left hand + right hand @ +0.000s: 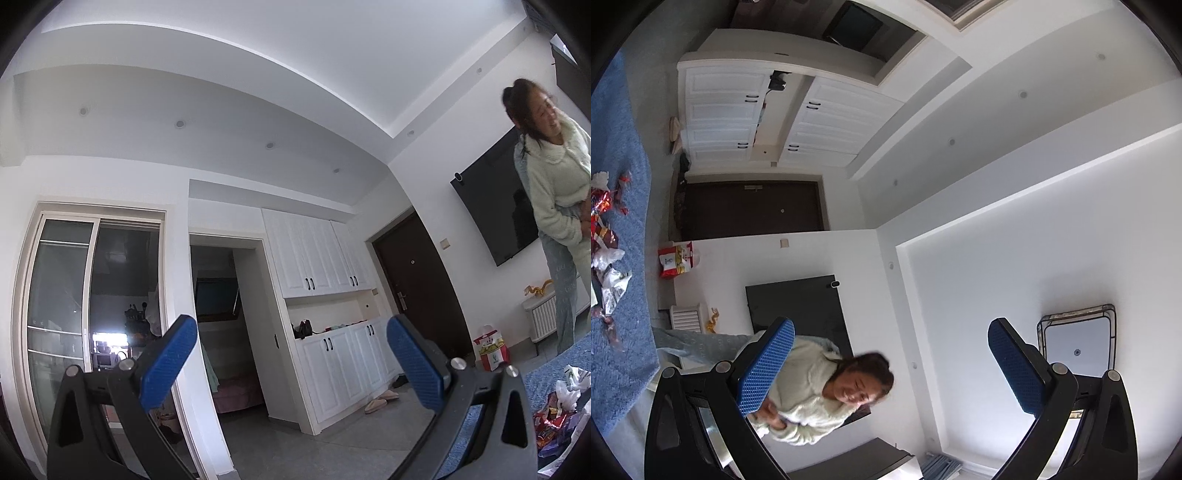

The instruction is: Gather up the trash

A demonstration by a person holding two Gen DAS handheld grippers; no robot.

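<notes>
- Standing by, nothing collected yet: both grippers are raised toward wall and ceiling, neither aimed at the trash. In my judgement the task is at its very start, or at a pause between picks.
- Blue rug [620, 155]: the largest item of concern, bearing the litter; it fills the left edge of the right wrist view and the lower right corner of the left wrist view.
- Woman in pale fleece top [550, 184]: standing beyond the rug, before the wall-mounted television [491, 210]; not holding any gripper.
- White cabinets [325, 295] and dark door [417, 284]: background, well apart from the work.
- Red and white bag [491, 349]: on the floor by the wall, near the rug's far edge; whether it is meant to take the trash, I cannot tell.
- Trash [607, 240]: red, foil and white wrappers strewn in a loose band on the rug. In the right wrist view its long axis follows the rug's edge, roughly top to bottom. Single pieces are crumpled and point no clear way.
- Left gripper [291, 363]: jaws wide, holding nothing; the litter sits off its right side.
- Right gripper [892, 365]: jaws wide, holding nothing, rolled sideways.
- Next move, I judge: swing one gripper down over the band and straddle a single wrapper across its narrow side.
</notes>
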